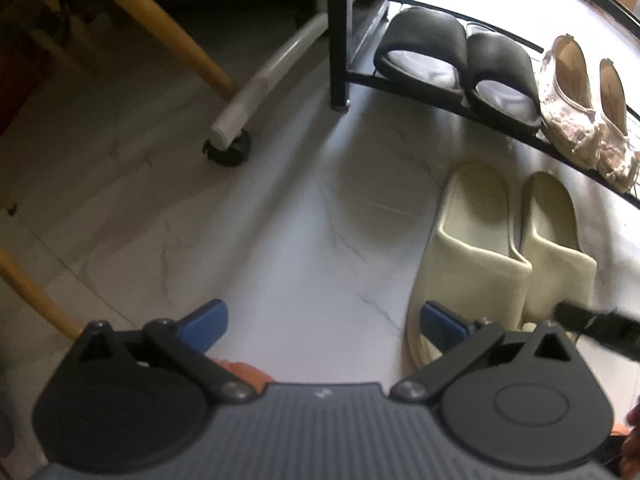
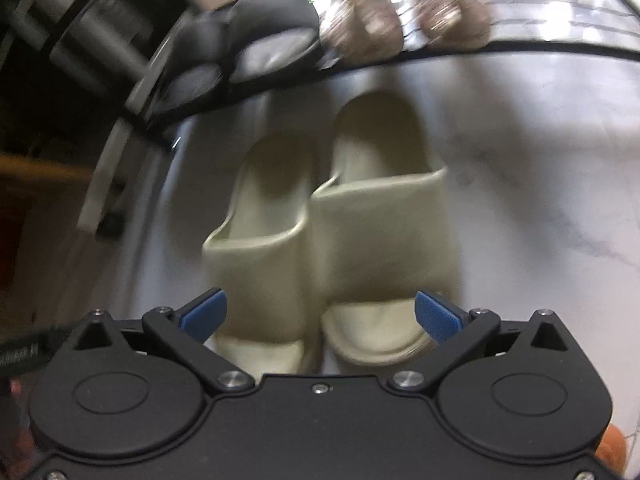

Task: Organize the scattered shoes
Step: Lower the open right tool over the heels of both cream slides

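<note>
Slippers (image 2: pixel 332 240), cream pr, side by side on floor (image 1: pixel 280 220); L tool (image 1: pixel 324 320) & R tool (image 2: pixel 320 312) both spread wide, empty.

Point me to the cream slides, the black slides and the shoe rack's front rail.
cream slides (image 2: pixel 344 232): right wrist view, on the strap of the right-hand one.
black slides (image 1: pixel 424 36): left wrist view, on the strap of the left-hand one.
shoe rack (image 1: pixel 400 86): left wrist view, on its front rail.

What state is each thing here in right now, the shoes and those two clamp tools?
Cream slippers: paired on the floor, side by side.
Black slippers: paired on the rack.
Beige flats: paired on the rack.
Left hand-held gripper: open, empty.
Right hand-held gripper: open, over the cream slippers' toes.
</note>
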Demonstrator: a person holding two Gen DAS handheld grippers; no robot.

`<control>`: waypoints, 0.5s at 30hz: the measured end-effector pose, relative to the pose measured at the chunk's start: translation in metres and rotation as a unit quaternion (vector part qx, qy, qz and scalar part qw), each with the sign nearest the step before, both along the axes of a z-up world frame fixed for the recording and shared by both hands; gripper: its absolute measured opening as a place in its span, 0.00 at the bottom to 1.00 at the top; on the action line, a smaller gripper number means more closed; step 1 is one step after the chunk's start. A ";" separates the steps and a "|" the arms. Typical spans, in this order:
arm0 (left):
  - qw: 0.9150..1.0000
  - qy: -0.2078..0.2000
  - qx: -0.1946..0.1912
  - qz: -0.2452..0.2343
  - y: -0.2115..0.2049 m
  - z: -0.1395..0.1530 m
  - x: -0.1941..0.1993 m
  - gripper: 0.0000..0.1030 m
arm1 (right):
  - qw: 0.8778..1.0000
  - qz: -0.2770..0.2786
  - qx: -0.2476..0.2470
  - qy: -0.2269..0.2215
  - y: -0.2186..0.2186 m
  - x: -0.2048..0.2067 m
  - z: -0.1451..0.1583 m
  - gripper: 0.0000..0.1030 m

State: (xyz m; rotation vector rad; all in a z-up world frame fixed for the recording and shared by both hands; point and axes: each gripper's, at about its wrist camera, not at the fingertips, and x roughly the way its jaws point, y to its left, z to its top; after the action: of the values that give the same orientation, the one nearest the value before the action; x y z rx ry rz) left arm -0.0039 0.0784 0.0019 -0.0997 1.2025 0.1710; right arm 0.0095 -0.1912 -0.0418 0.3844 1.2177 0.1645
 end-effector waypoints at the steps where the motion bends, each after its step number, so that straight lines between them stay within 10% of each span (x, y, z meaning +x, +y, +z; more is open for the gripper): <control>1: 1.000 0.001 -0.001 0.001 0.000 0.000 0.000 0.99 | 1.000 0.023 -0.003 0.002 0.008 0.000 -0.002 0.99; 15: 1.000 0.001 -0.009 0.024 0.010 -0.003 0.003 0.99 | 0.983 0.135 -0.101 0.075 0.062 0.012 -0.038 0.93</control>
State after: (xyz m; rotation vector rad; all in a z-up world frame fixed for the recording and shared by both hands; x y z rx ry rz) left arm -0.0009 0.0884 -0.0011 -0.1430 1.2044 0.2021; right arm 0.0217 -0.1295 -0.0794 0.0546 1.4193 0.2455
